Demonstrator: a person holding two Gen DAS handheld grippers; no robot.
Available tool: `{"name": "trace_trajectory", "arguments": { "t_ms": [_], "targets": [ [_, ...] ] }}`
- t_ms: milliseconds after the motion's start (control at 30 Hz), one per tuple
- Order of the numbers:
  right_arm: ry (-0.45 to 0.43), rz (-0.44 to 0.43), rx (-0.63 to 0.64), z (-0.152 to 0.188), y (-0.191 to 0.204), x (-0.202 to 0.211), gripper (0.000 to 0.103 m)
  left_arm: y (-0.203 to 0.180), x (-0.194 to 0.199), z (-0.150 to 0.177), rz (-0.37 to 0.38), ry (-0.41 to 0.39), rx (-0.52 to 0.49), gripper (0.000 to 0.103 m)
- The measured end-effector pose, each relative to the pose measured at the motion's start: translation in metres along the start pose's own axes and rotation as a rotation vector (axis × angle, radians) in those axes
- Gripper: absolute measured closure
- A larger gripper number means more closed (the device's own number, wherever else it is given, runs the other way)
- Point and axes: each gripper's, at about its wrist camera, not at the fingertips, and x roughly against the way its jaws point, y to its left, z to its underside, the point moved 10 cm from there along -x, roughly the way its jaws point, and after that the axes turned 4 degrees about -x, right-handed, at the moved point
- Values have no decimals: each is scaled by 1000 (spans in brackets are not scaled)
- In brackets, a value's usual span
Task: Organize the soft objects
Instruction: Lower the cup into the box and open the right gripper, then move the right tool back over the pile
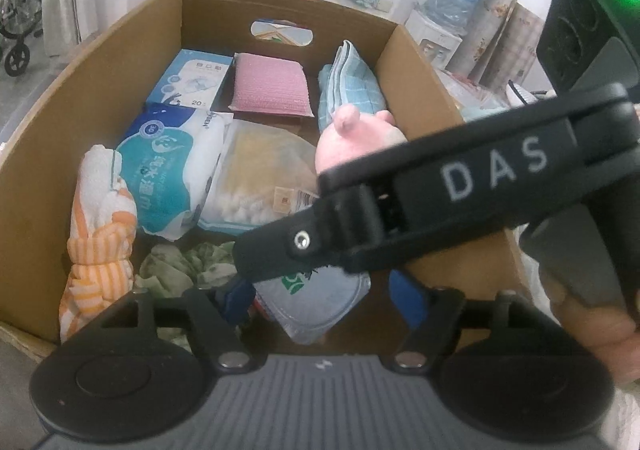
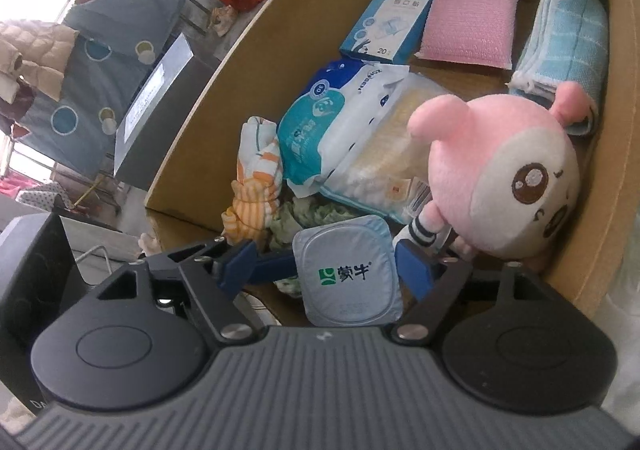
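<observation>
Two fisheye wrist views, each looking steeply down along its own gripper fingers into an open cardboard box [image 1: 92,62]. The left wrist view sits close above the box's near edge, facing its far wall. The right wrist view looks from the near right corner, closer in. Both share the box's [image 2: 224,62] interior and far wall.
</observation>
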Motion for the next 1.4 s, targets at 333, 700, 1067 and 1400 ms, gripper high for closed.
{"name": "trace_trajectory", "arguments": {
  "t_ms": [333,700,1067,1400],
  "targets": [
    [-88,-60,-52,-20,0,30,19,2,-3,-4,-5,3,16,18],
    [-242,-172,-110,-19,-16,94,19,4,6,-18,-85,-83,-46,13],
    [-417,-336,-224,33,-59,159,18,-20,-1,-28,-77,-120,-170,12],
    [-534,-481,-370,105,-110,194,14,-20,-7,-27,-33,-73,-123,14]
  ]
}}
